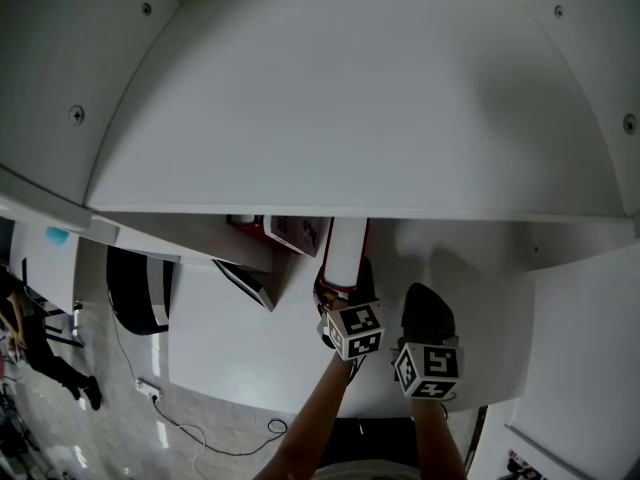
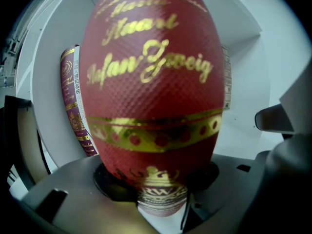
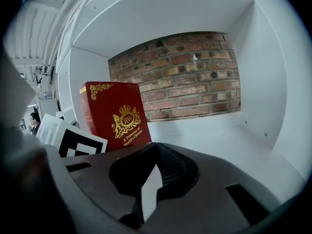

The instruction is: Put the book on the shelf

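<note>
Two grippers show low in the head view, each with its marker cube, reaching under the white top board of the shelf (image 1: 330, 98). The left gripper (image 1: 338, 303) has the book (image 1: 347, 248) clamped by its near end. The book stands upright inside the compartment, white page edge up toward the camera, just beside other books (image 1: 297, 233) to its left. The right gripper (image 1: 427, 303) sits just right of it, apart from the book, over bare white board.

In the left gripper view the book's red spine with gold script fills the middle, wedged between the jaws, which stand wide across its thickness. Behind it at the left is a second book (image 2: 72, 106), dark red with gold bands, against the white shelf wall.

In the right gripper view the jaws are drawn together with only a thin sliver between them and nothing held. Ahead at the left the book stands with a gold crest on its red cover, and the left gripper's marker cube (image 3: 73, 144) sits before its lower corner. A brick wall (image 3: 175, 77) backs the compartment. A person (image 3: 34, 121) shows small at the far left edge.
</note>
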